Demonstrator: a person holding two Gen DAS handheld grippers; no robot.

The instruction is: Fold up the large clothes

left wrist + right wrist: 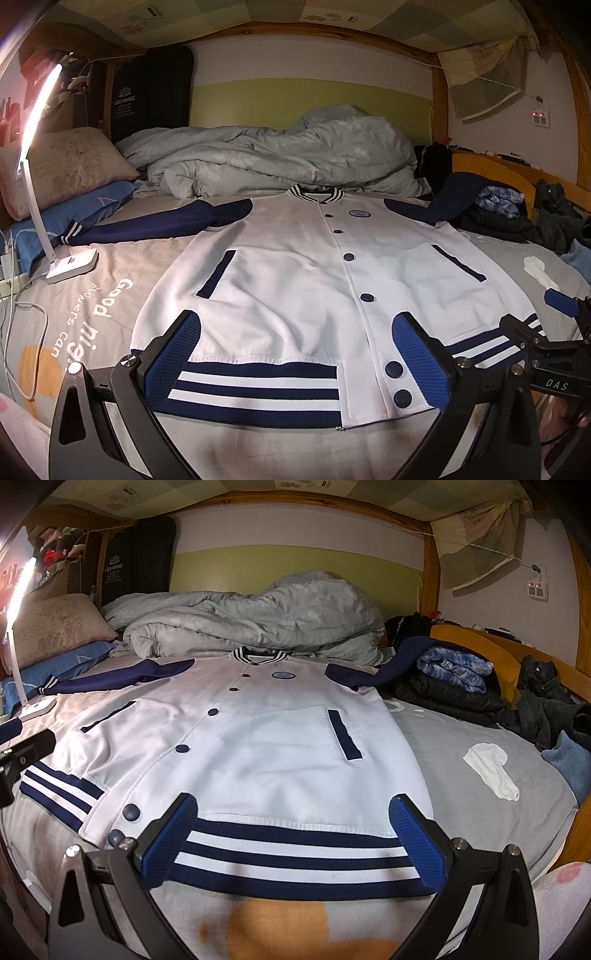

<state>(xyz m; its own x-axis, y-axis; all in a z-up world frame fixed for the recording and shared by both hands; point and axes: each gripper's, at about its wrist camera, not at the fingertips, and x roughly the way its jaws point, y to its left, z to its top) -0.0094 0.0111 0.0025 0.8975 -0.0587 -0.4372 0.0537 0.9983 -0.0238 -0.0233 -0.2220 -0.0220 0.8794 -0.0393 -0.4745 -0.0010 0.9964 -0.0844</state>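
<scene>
A grey bed sheet carries the white varsity jacket — laid flat, front up, buttoned, navy sleeves flung out to both sides; behind its collar lies a rumpled grey duvet; a lit desk lamp stands on the sheet beside one sleeve; the left gripper and the right gripper hover over the striped hem — both spread wide, pinching nothing.
</scene>
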